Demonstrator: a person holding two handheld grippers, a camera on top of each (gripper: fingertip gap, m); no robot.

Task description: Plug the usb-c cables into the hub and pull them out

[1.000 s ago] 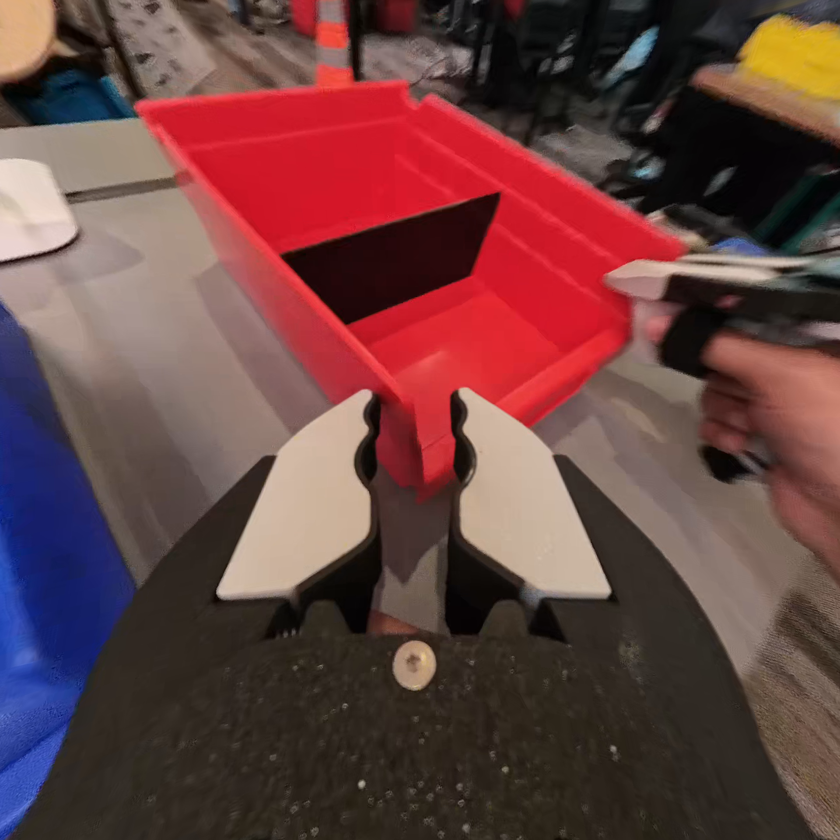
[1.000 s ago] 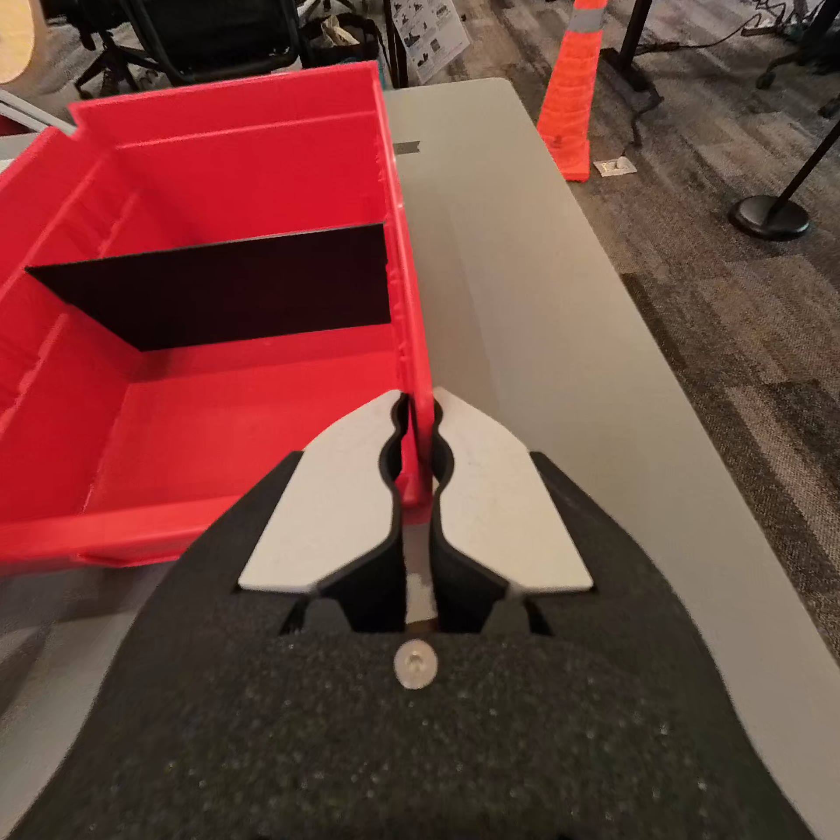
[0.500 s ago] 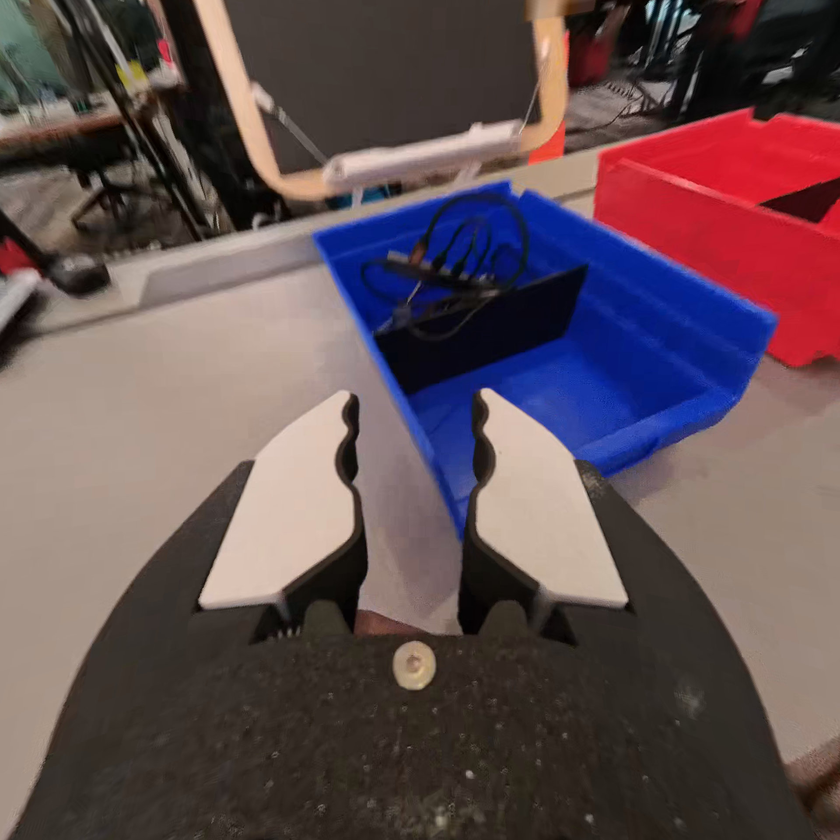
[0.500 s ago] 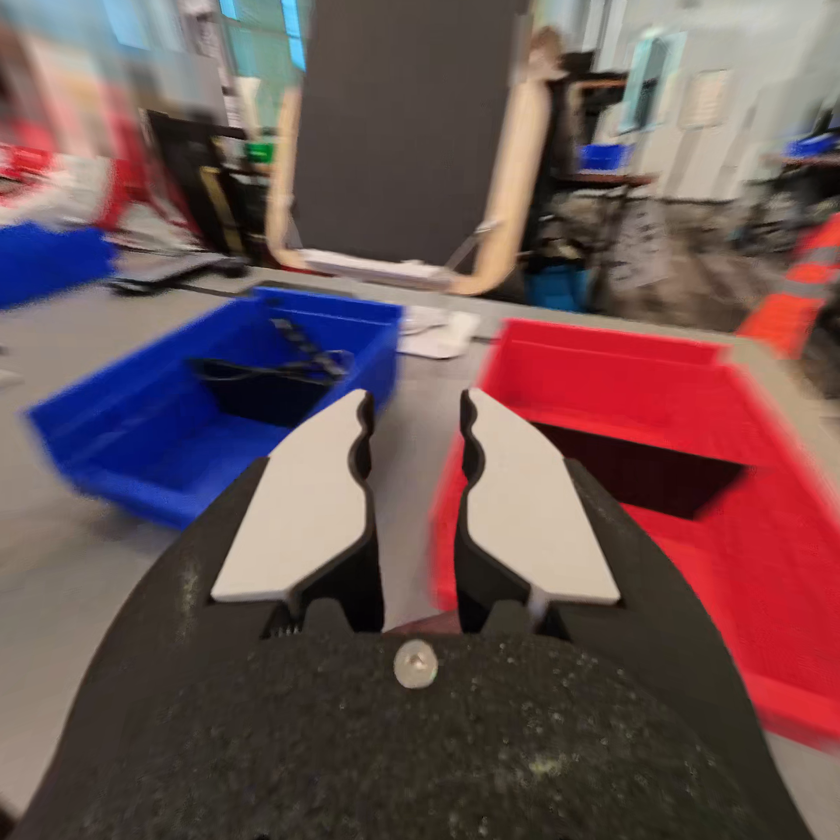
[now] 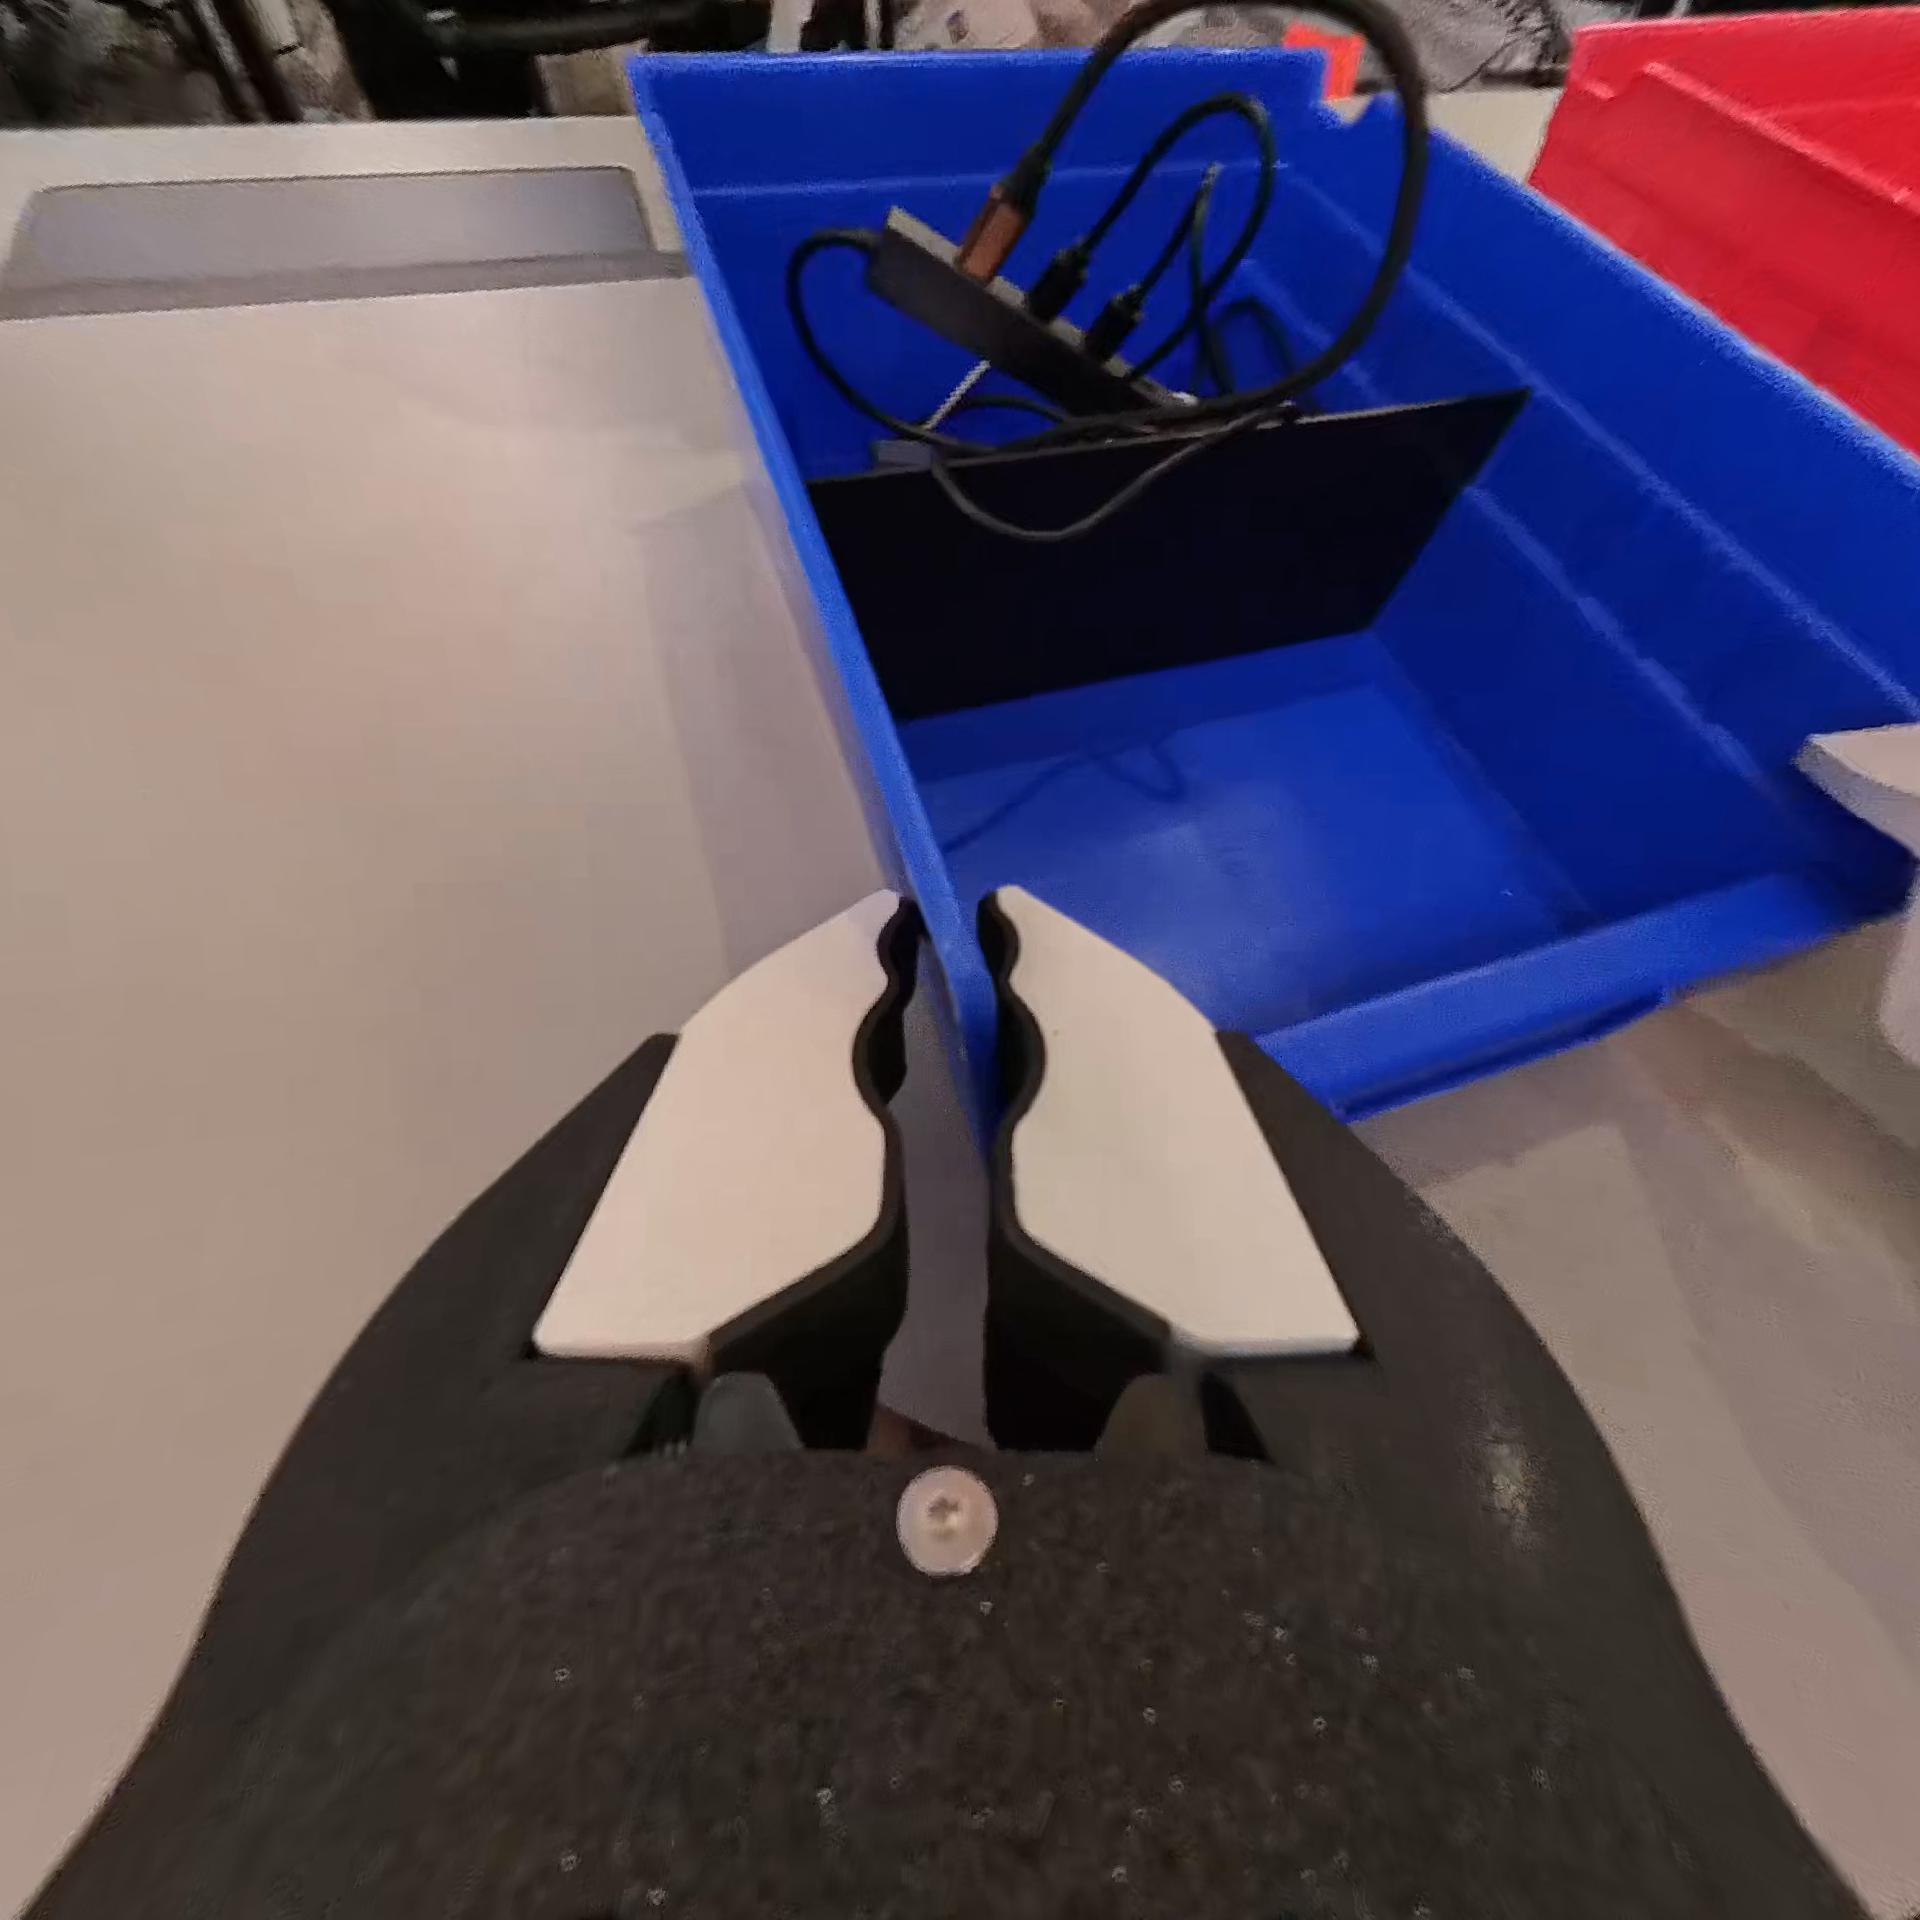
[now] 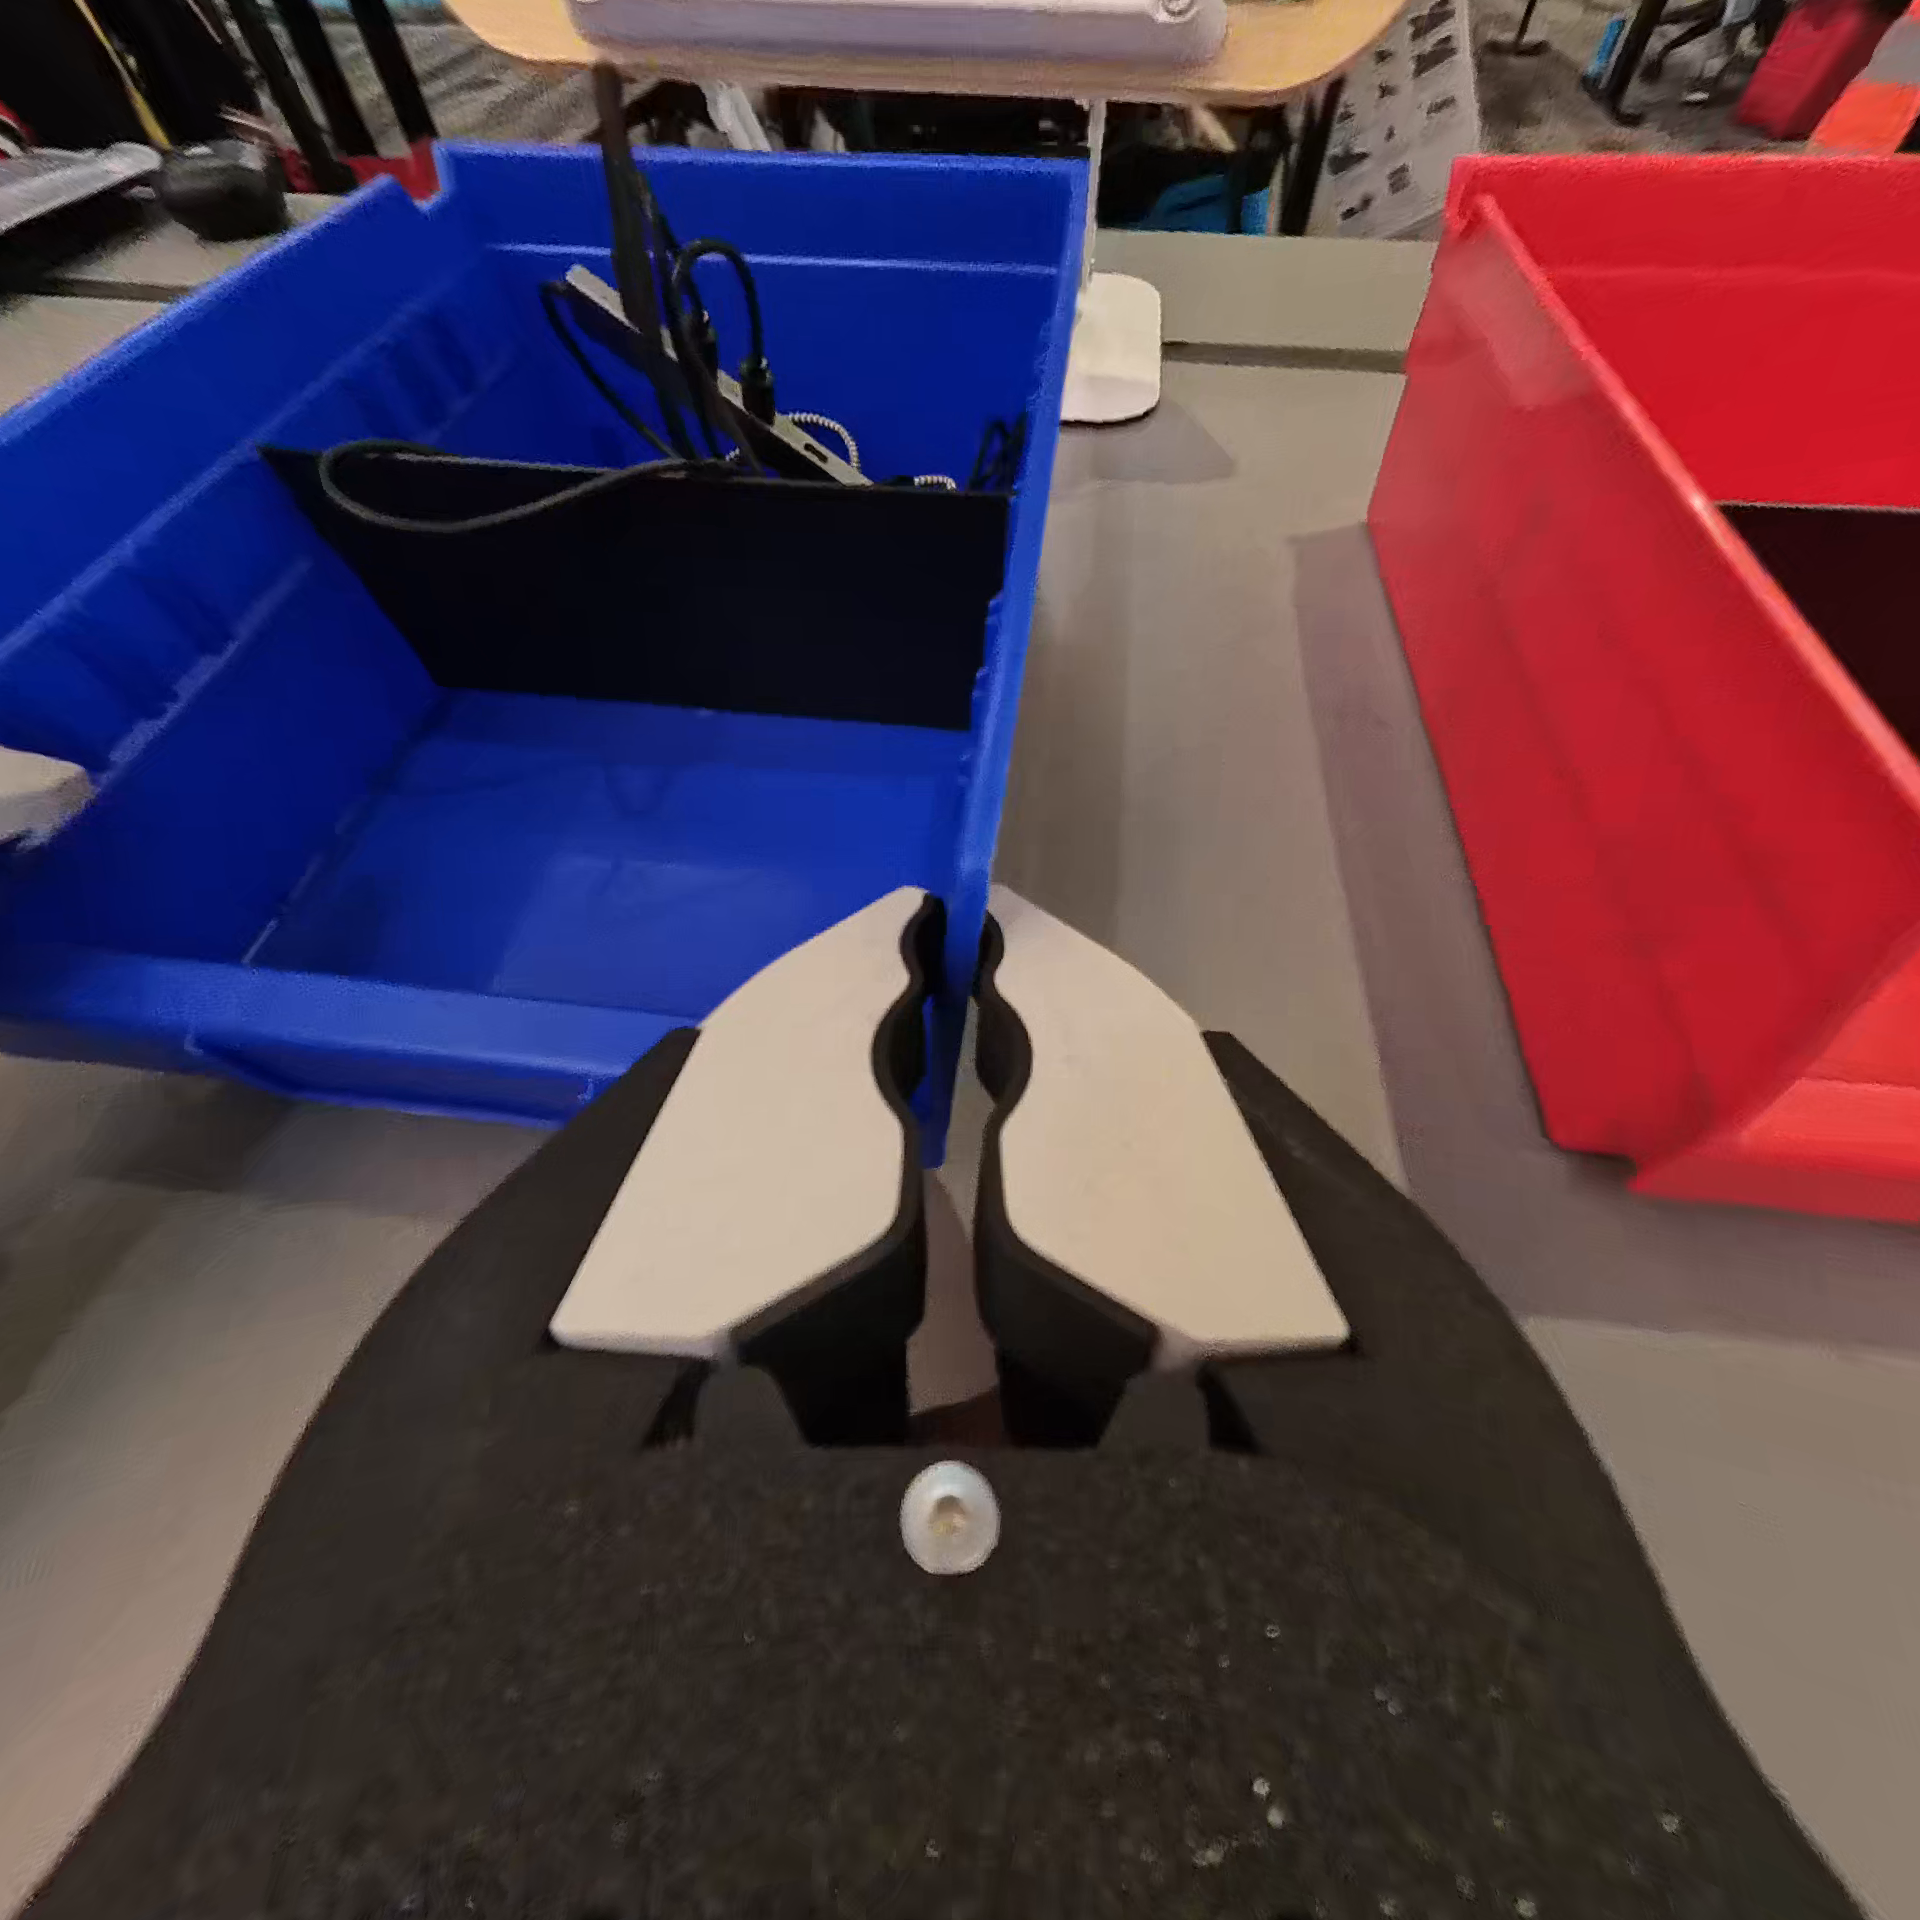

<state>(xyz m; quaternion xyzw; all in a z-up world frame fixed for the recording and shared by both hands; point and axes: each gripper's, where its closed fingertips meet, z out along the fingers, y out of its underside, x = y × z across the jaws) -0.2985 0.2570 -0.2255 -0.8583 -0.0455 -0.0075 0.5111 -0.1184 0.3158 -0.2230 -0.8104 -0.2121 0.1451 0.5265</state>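
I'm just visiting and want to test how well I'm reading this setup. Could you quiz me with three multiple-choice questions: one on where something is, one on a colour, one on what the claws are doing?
1. Where is the hub with its cables?
A. in the blue bin's far compartment, behind the black divider
B. in the red bin
C. on the bare table

2. What colour is the bin beside the blue one?
A. green
B. red
C. yellow

3. What is each claw doing?
A. hanging wide open
B. holding a cable
C. closed on a near corner of the blue bin

Answers:
1 A: the hub lies beyond the black divider.
2 B: the red bin stands alongside.
3 C: the left claw and right claw each pinch the blue bin wall.
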